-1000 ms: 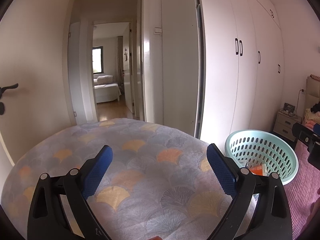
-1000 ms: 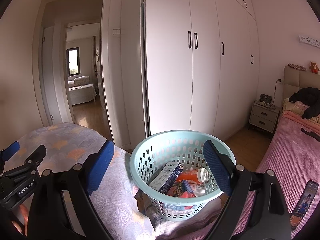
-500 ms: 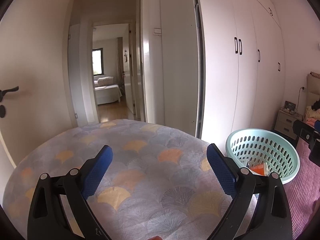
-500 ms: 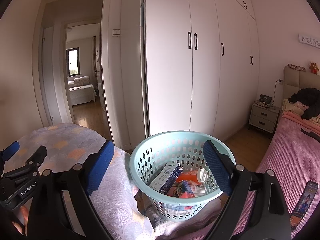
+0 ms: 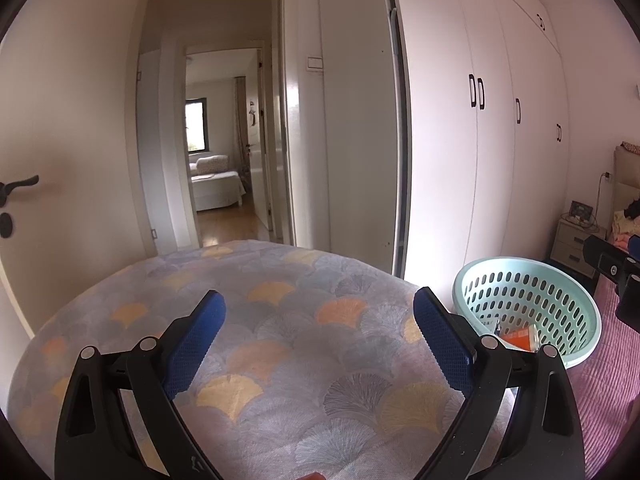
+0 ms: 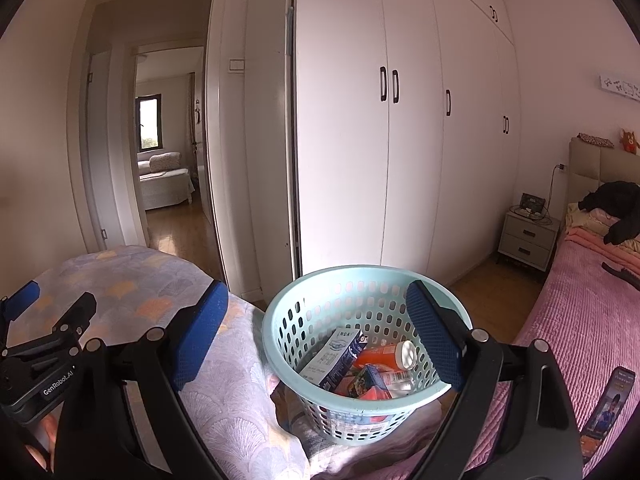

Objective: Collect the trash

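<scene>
Left wrist view: the left gripper hangs over a fan-patterned quilt, jaws spread with nothing between them. The basket sits to the right.

Right wrist view: the right gripper, jaws spread and empty, is near the basket, which holds a carton and orange bottle. A pink bed lies right.

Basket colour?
Pale mint green basket, with perforated walls; clearest in the right wrist view.

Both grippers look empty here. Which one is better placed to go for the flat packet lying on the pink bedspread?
Right. The right gripper, open, faces the basket with the packet at its right; the left gripper, open, faces the patterned quilt.
</scene>
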The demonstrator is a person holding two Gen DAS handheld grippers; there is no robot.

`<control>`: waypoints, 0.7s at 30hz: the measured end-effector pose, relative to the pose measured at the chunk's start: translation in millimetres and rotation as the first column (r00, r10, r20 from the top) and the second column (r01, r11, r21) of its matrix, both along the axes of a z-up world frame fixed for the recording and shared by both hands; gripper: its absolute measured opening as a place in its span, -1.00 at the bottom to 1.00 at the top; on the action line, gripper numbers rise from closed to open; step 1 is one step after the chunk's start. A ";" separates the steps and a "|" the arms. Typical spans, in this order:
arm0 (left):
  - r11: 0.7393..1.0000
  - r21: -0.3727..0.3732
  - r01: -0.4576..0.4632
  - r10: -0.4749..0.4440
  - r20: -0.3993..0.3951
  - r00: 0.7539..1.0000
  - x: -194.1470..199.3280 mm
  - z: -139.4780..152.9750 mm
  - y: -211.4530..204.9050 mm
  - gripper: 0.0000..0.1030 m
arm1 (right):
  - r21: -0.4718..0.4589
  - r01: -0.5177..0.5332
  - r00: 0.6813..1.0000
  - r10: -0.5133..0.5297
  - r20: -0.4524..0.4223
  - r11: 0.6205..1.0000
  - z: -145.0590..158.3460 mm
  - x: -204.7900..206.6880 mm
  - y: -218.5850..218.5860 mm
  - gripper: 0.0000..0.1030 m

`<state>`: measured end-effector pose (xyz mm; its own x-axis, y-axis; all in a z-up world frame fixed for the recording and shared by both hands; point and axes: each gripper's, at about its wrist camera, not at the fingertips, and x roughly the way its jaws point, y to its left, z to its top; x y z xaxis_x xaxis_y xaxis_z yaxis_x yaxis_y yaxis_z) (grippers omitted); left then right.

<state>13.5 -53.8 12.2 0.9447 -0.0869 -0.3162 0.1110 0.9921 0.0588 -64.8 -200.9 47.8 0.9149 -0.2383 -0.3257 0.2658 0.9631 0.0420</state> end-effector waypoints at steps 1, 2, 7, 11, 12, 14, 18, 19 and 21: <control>1.000 0.000 0.000 0.000 0.000 1.000 0.1 0.0 -0.1 0.79 | 0.000 0.000 1.000 0.000 0.000 1.000 -0.1 -0.1 0.3 0.67; 1.000 -0.001 0.001 -0.001 -0.001 1.000 0.2 -0.1 -0.3 0.79 | 0.000 0.000 1.000 0.000 0.000 1.000 -0.1 0.0 0.2 0.67; 1.000 0.000 0.004 -0.004 0.002 1.000 -1.1 0.2 -0.6 0.79 | -0.002 -0.003 1.000 0.003 0.000 1.000 0.3 0.9 0.9 0.67; 1.000 -0.004 0.006 -0.006 0.000 1.000 -1.6 0.0 -1.2 0.79 | -0.002 -0.004 1.000 0.004 -0.001 1.000 0.5 2.0 1.2 0.67; 1.000 -0.005 0.006 -0.006 -0.002 1.000 -1.6 0.0 -1.2 0.79 | -0.001 -0.005 1.000 0.005 -0.002 1.000 0.6 2.1 1.3 0.67; 1.000 -0.008 0.007 -0.007 -0.003 1.000 -1.6 0.1 -1.5 0.79 | -0.001 -0.005 1.000 0.005 -0.002 1.000 0.6 2.6 1.9 0.67; 1.000 -0.008 0.007 -0.007 -0.003 1.000 -1.4 0.1 -1.8 0.79 | -0.002 -0.004 1.000 0.004 -0.002 1.000 0.5 2.7 1.8 0.67; 1.000 -0.007 0.007 -0.007 -0.003 1.000 -1.4 0.0 -2.1 0.79 | -0.002 -0.004 1.000 0.004 -0.003 1.000 0.3 3.0 1.8 0.67; 1.000 -0.008 0.009 -0.009 -0.002 1.000 -1.8 -0.2 -2.6 0.79 | 0.001 -0.003 1.000 0.003 -0.004 1.000 -0.6 2.6 2.1 0.67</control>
<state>11.7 -56.3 12.0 0.9433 -0.0975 -0.3173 0.1196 0.9915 0.0508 -62.2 -198.8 47.1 0.9143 -0.2353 -0.3295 0.2630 0.9639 0.0414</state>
